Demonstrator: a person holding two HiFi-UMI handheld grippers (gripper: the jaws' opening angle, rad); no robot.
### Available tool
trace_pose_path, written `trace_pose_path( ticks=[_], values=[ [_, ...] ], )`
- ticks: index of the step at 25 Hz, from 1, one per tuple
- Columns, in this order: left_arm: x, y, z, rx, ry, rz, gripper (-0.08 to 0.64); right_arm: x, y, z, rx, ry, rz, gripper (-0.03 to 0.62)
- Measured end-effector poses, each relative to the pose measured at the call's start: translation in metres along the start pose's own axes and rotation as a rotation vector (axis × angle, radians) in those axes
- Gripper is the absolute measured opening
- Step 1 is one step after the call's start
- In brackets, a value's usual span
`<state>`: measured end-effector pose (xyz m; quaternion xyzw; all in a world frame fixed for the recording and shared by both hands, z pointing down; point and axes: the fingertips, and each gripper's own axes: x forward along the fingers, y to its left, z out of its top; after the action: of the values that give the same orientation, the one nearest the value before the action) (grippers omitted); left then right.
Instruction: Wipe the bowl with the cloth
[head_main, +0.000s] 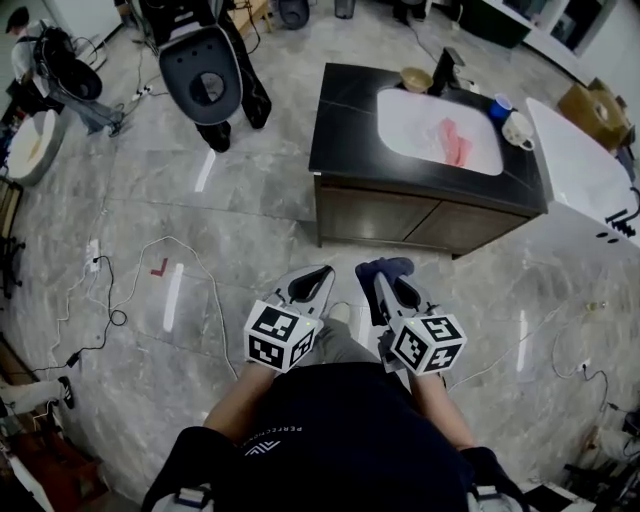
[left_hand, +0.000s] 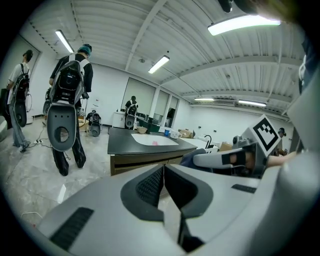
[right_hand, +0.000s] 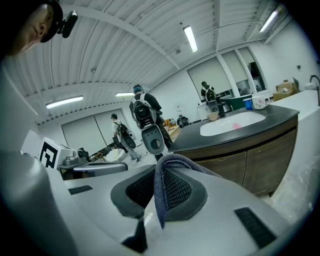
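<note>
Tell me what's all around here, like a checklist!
Surface: black counter with a white sink.
Job's things: bowl by the faucet; blue cloth in the right tool.
Clutter: blue cup, white mug, pink item in the sink.
Grippers: left tool shut, empty; right tool shut on the blue cloth.
Cables: white cables loose on the floor.
Surroundings: a person far left.

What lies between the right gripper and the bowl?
Head view: from the right gripper, shut on the cloth, comes bare floor, then the cabinet front and the sink, then the bowl.
</note>
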<state>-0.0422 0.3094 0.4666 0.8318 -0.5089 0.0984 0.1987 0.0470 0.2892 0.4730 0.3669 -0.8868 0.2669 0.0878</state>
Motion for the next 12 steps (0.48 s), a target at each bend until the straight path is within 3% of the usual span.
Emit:
trace_pose_path(
  ticks=[12],
  values=[
    [0.041,0.057,0.036,0.003,0.021,0.004,0.011,0.084,-0.011,0.040,0.011,0.032,0.050,0.048]
  ],
)
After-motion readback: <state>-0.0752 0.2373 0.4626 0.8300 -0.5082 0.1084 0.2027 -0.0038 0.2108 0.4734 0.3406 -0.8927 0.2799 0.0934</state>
